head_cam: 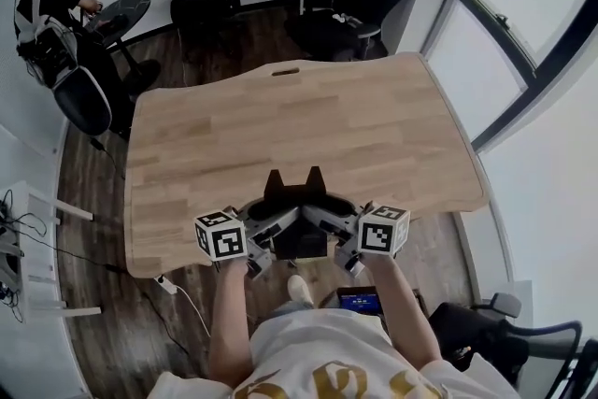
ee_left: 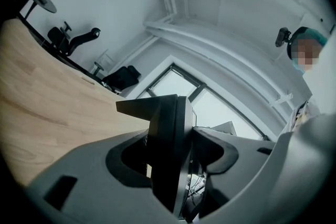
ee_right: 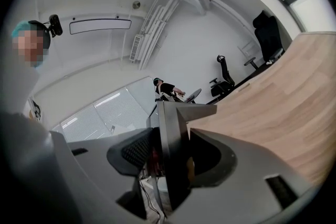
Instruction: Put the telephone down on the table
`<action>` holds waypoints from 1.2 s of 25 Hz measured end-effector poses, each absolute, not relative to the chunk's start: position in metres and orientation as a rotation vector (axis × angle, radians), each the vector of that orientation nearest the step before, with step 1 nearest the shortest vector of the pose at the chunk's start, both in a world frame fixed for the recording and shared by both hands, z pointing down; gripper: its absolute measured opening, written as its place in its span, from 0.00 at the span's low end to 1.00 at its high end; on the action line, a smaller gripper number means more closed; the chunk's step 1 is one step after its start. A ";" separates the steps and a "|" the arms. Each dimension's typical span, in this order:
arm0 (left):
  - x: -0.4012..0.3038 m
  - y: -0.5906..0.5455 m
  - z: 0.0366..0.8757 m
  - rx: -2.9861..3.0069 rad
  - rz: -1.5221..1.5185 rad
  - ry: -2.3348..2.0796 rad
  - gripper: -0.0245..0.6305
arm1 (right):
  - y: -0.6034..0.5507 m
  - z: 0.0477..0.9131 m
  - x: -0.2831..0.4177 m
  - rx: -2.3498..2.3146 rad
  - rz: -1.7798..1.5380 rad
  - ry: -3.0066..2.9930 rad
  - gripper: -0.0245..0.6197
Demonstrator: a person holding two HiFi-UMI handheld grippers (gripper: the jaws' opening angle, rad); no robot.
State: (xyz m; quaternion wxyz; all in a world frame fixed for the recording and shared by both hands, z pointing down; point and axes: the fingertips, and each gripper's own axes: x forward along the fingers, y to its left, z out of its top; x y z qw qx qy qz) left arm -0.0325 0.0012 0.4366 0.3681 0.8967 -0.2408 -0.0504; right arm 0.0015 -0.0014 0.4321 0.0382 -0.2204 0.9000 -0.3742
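The black telephone hangs between my two grippers over the near edge of the wooden table, with two upright prongs on its far side. My left gripper grips its left side and my right gripper its right side. In the left gripper view the telephone stands edge-on as a dark slab, and the left gripper is shut on it with both jaws against it. In the right gripper view the telephone is clamped the same way by the right gripper.
Black office chairs stand beyond the table's far edge. A person sits at a small round table at the far left. Windows run along the right. A cable lies on the floor near my legs.
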 end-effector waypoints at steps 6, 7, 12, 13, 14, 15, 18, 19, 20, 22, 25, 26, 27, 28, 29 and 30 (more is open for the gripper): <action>-0.045 -0.038 0.428 2.315 -0.127 -0.602 0.39 | -0.039 0.423 -0.011 -0.686 -1.133 2.759 0.35; -0.047 -0.042 0.428 2.312 -0.124 -0.602 0.39 | -0.044 0.423 -0.013 -0.687 -1.134 2.757 0.35; -0.052 -0.059 0.430 2.294 -0.103 -0.620 0.39 | -0.061 0.425 -0.018 -0.667 -1.154 2.745 0.35; -0.053 -0.064 0.430 2.296 -0.105 -0.624 0.39 | -0.066 0.425 -0.019 -0.662 -1.151 2.746 0.35; -0.054 -0.068 0.429 2.298 -0.106 -0.627 0.39 | -0.070 0.425 -0.020 -0.658 -1.149 2.747 0.35; -0.055 -0.072 0.430 2.298 -0.107 -0.629 0.39 | -0.074 0.426 -0.021 -0.654 -1.148 2.748 0.35; -0.060 -0.083 0.434 2.297 -0.107 -0.645 0.39 | -0.086 0.429 -0.026 -0.632 -1.146 2.759 0.35; -0.062 -0.088 0.435 2.295 -0.107 -0.652 0.39 | -0.091 0.431 -0.028 -0.627 -1.146 2.761 0.35; -0.063 -0.092 0.436 2.291 -0.106 -0.656 0.39 | -0.095 0.432 -0.029 -0.625 -1.148 2.761 0.35; -0.065 -0.099 0.441 2.276 -0.102 -0.659 0.39 | -0.102 0.436 -0.032 -0.626 -1.160 2.760 0.35; -0.070 -0.107 0.445 2.258 -0.108 -0.666 0.39 | -0.111 0.441 -0.036 -0.613 -1.169 2.770 0.35; -0.072 -0.110 0.446 2.255 -0.111 -0.669 0.39 | -0.114 0.442 -0.037 -0.609 -1.168 2.775 0.35; -0.074 -0.113 0.447 2.253 -0.113 -0.672 0.39 | -0.117 0.443 -0.039 -0.607 -1.168 2.778 0.35; -0.075 -0.117 0.448 2.251 -0.114 -0.674 0.39 | -0.121 0.443 -0.040 -0.605 -1.171 2.779 0.35; -0.075 -0.121 0.449 2.249 -0.115 -0.675 0.39 | -0.125 0.444 -0.041 -0.604 -1.176 2.780 0.35; -0.076 -0.123 0.451 2.245 -0.115 -0.675 0.39 | -0.127 0.446 -0.042 -0.604 -1.182 2.781 0.35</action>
